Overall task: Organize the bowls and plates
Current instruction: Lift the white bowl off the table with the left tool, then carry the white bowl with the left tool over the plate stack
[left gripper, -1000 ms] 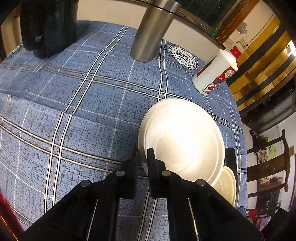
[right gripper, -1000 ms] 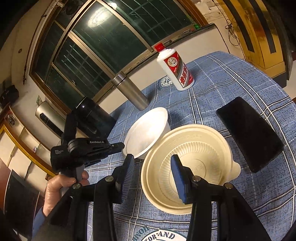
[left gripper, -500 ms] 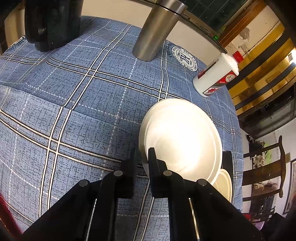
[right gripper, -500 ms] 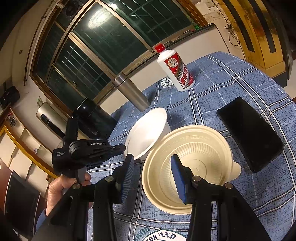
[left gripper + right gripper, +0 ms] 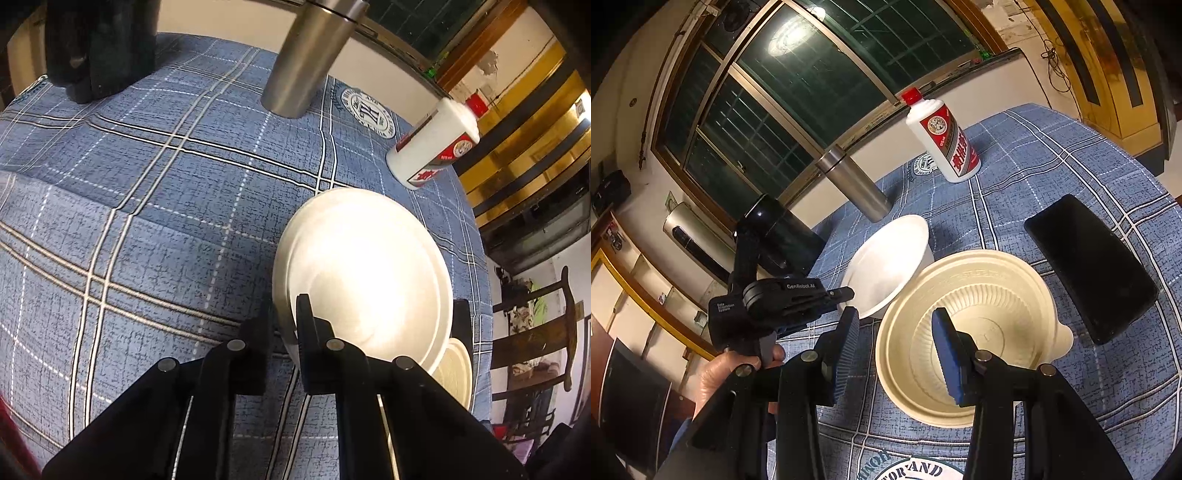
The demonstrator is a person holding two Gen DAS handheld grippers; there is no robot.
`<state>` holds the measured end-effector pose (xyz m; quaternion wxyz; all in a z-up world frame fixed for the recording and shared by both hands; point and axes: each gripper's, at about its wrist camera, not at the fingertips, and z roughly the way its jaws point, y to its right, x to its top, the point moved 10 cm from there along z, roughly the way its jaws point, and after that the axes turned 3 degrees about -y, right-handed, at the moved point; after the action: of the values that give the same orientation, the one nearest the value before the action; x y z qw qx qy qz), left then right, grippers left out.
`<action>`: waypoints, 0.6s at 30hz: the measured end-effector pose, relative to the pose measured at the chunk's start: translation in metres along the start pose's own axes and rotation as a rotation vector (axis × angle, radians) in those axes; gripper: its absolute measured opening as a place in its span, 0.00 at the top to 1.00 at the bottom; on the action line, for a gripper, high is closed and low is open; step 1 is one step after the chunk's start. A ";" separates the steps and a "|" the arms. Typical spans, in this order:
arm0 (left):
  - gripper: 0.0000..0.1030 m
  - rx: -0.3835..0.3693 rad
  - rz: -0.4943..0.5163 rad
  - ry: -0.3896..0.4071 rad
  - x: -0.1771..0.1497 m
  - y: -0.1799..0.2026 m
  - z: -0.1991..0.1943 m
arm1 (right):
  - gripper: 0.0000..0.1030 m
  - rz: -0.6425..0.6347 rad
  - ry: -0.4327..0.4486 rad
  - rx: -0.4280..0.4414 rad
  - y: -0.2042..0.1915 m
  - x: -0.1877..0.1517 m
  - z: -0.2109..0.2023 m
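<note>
On the left, the left gripper (image 5: pixel 286 325) is clenched on the near rim of the white bowl (image 5: pixel 364 273), which sits tilted on the blue plaid tablecloth (image 5: pixel 155 206) near the table's middle. Just right of it stands the cream ribbed bowl (image 5: pixel 971 332), upright. The right gripper (image 5: pixel 895 350) straddles its near-left rim — jaws apart, pads not pressing. The likely trouble: a thin rim pinch may let the white bowl pivot or slip when lifted, and the loose cream bowl could skid into the black case (image 5: pixel 1089 266) further right.
</note>
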<state>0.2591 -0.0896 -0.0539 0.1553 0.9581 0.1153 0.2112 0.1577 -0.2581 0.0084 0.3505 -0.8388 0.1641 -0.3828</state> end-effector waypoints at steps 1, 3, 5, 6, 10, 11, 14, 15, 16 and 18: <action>0.92 -0.008 -0.007 -0.002 -0.001 -0.002 -0.003 | 0.57 0.000 0.000 0.001 0.000 0.000 0.000; 0.92 -0.019 -0.010 -0.003 -0.007 -0.005 -0.013 | 0.57 -0.005 0.001 0.002 -0.001 0.000 -0.001; 0.92 -0.016 0.003 0.003 -0.015 -0.011 -0.025 | 0.57 -0.007 0.000 0.003 -0.001 0.000 0.000; 0.92 -0.015 0.009 0.001 -0.021 -0.015 -0.032 | 0.57 -0.007 -0.003 0.005 -0.002 0.000 0.000; 0.92 -0.022 0.024 -0.006 -0.052 -0.037 -0.058 | 0.57 -0.015 -0.006 0.016 -0.005 -0.002 -0.001; 0.92 -0.017 0.033 -0.007 -0.060 -0.040 -0.062 | 0.57 -0.024 -0.008 0.020 -0.008 -0.003 -0.001; 0.92 -0.010 0.062 -0.022 -0.094 -0.057 -0.080 | 0.57 -0.053 -0.029 0.039 -0.017 -0.008 0.002; 0.92 -0.011 0.073 -0.031 -0.106 -0.061 -0.086 | 0.57 -0.066 -0.046 0.046 -0.021 -0.012 0.005; 0.92 -0.006 0.086 -0.044 -0.123 -0.068 -0.092 | 0.57 -0.076 -0.060 0.051 -0.024 -0.015 0.007; 0.92 -0.003 0.108 -0.047 -0.141 -0.075 -0.100 | 0.57 -0.105 -0.114 0.076 -0.034 -0.026 0.015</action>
<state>0.0788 -0.0359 -0.0457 0.1480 0.9674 0.0593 0.1967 0.1526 -0.2137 0.0120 0.3703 -0.8528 0.0852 -0.3583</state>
